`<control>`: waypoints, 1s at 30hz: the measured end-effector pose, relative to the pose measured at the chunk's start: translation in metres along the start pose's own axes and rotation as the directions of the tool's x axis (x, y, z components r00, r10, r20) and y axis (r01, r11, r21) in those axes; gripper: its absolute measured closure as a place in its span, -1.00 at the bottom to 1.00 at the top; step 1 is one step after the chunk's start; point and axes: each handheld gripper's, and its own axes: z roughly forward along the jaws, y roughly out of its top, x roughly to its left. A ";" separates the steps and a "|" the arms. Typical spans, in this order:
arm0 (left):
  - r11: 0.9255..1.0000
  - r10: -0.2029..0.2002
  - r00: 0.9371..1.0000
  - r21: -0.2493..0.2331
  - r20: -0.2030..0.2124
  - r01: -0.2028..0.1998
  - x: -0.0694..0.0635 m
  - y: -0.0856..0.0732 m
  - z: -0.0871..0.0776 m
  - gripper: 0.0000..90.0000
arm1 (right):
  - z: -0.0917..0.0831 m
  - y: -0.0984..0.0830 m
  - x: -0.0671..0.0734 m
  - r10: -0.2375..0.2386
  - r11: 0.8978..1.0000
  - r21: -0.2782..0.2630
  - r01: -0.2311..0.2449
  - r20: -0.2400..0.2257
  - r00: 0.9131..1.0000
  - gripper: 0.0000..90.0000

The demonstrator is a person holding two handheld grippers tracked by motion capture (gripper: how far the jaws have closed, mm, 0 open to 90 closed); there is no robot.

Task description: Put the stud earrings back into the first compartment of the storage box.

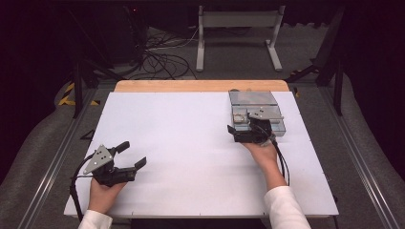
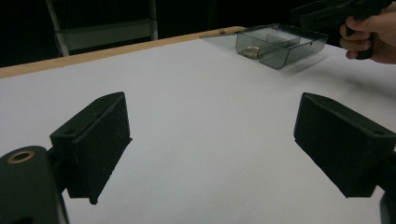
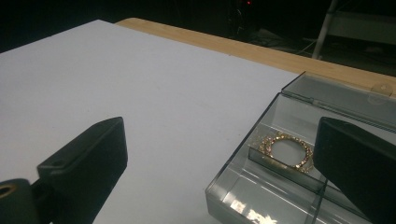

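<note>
Two grippers are seen over the white counter (image 1: 191,152). At the left, the left gripper (image 1: 131,155) is held low near the counter's near-left corner, its fingers (image 2: 100,140) spread wide with nothing between them but bare counter. The tray (image 1: 258,112), a clear grey box split into compartments, is well apart from it, far across toward the right rear.

At the right, the right gripper (image 1: 239,133) is held at the tray's near-left corner, clearly the nearer of the two. Its fingers (image 3: 88,163) are parted widely and nothing is gripped; the tray's corner lies between them, untouched. A gold bracelet (image 3: 285,151) is seen lying flat in a middle compartment, just ahead of the right-hand finger and slightly inward of it. The tray's long axis is judged to run away from the person, toward the wooden edge (image 1: 200,86) at the counter's back.

Beyond the counter, a dark room with floor cables (image 1: 162,59) and a grey stand (image 1: 239,28) is visible.
</note>
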 end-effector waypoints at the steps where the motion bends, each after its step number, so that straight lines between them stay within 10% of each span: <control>1: 1.000 0.003 1.000 0.004 0.000 -0.003 0.000 0.000 0.000 -0.75 | -0.002 -0.001 0.001 -0.002 1.000 -0.004 0.002 -0.005 1.000 -0.94; 30: 1.000 0.023 1.000 0.020 -0.013 -0.022 -0.001 -0.001 0.002 -0.76 | -0.058 -0.047 0.001 0.019 0.995 -0.093 -0.021 -0.023 1.000 -1.00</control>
